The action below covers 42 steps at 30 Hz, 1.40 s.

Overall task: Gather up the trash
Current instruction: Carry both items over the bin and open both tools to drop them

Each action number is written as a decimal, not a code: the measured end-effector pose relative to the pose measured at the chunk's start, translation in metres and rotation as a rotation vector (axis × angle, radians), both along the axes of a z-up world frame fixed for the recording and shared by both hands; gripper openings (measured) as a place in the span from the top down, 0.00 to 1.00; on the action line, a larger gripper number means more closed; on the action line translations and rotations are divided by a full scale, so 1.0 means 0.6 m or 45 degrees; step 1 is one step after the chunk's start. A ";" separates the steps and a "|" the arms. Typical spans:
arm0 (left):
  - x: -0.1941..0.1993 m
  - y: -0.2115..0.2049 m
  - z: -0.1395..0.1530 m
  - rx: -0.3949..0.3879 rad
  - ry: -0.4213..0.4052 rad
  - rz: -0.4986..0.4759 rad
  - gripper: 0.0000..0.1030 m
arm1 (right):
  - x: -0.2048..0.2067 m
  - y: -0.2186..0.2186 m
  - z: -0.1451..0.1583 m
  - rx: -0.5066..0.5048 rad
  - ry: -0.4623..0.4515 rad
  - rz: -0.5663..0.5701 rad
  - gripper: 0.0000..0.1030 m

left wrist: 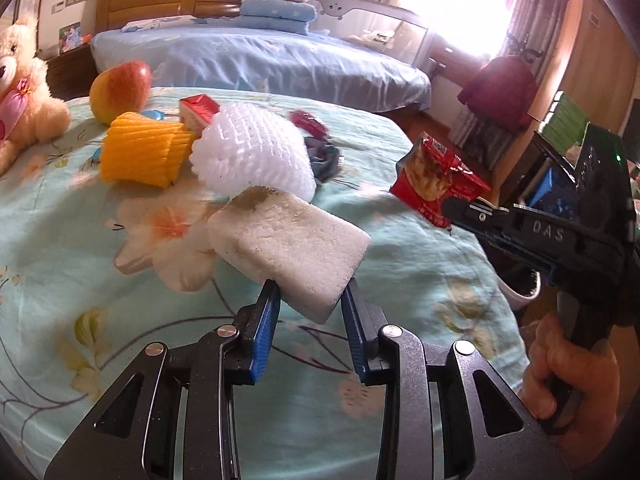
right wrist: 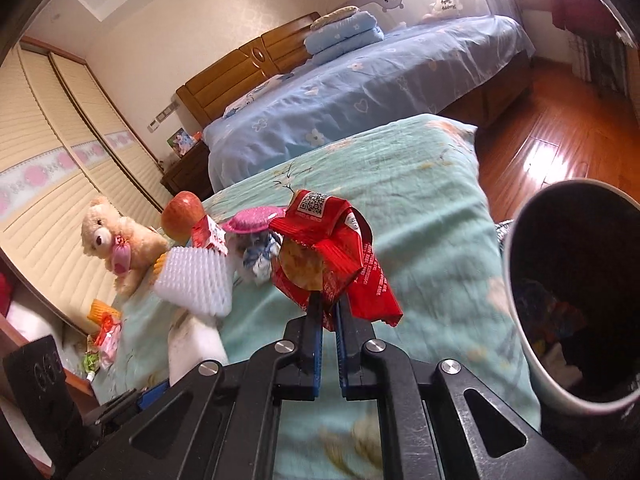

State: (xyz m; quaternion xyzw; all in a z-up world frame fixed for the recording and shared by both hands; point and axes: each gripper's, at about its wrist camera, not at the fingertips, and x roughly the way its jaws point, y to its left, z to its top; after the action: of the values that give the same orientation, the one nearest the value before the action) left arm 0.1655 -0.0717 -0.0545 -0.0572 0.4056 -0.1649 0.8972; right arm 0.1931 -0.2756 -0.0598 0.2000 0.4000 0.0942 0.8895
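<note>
My left gripper (left wrist: 310,294) is shut on a dirty white foam block (left wrist: 292,244), lifted over the floral bed cover (left wrist: 60,240). The right gripper (right wrist: 329,302) is shut on a crumpled red snack wrapper (right wrist: 340,252); in the left wrist view that wrapper (left wrist: 434,178) hangs at the right, off the bed's edge. A white foam fruit net (left wrist: 256,156), an orange foam net (left wrist: 142,152), a small red carton (left wrist: 198,110) and dark wrappers (left wrist: 324,152) lie on the cover. A bin (right wrist: 576,296) with trash inside stands at the right of the right wrist view.
An apple (left wrist: 120,90) and a teddy bear (left wrist: 24,100) sit at the far left of the bed. A pink dish (right wrist: 252,220) lies behind the wrapper. A second bed with blue sheets (left wrist: 260,60) stands beyond. A person's hand (left wrist: 568,380) holds the right gripper's handle.
</note>
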 end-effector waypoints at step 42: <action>0.009 -0.268 0.033 0.094 -0.069 -0.397 0.70 | -0.134 -0.214 0.002 -0.079 0.008 -0.355 0.94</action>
State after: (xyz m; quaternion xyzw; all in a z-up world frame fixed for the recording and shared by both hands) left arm 0.1710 -0.2326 -0.0349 0.0442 0.3909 -0.2886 0.8729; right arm 0.1129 -0.4042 -0.0585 0.2263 0.3737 -0.0434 0.8985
